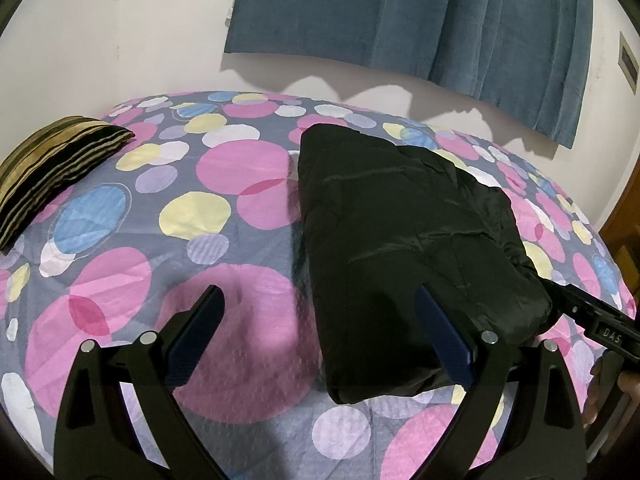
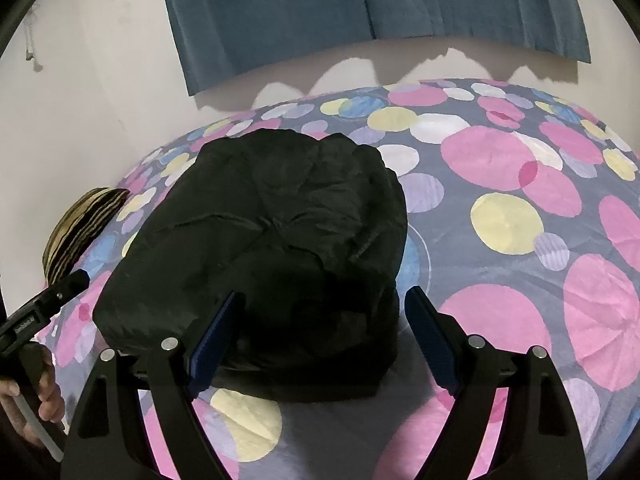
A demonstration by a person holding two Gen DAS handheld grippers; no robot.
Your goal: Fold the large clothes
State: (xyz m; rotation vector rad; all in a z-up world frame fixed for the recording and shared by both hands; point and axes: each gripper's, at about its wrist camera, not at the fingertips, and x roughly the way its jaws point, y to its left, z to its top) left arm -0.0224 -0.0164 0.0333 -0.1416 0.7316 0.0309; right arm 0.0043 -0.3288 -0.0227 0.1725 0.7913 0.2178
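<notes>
Both jaws wide, holding nothing. Left gripper (image 1: 320,304) hovers at the near left corner of the folded black jacket (image 1: 404,240); one blue pad overlaps its near edge, the other sits over bare bedspread (image 1: 168,216). Right gripper (image 2: 325,307) straddles the jacket's near right corner, with no visible squeeze on the fabric. Jacket lies as a compact bundle mid-bed on the circle-print bedspread. Striped pillow (image 1: 52,172) at far left, blue curtain (image 1: 420,20) on the wall behind.
</notes>
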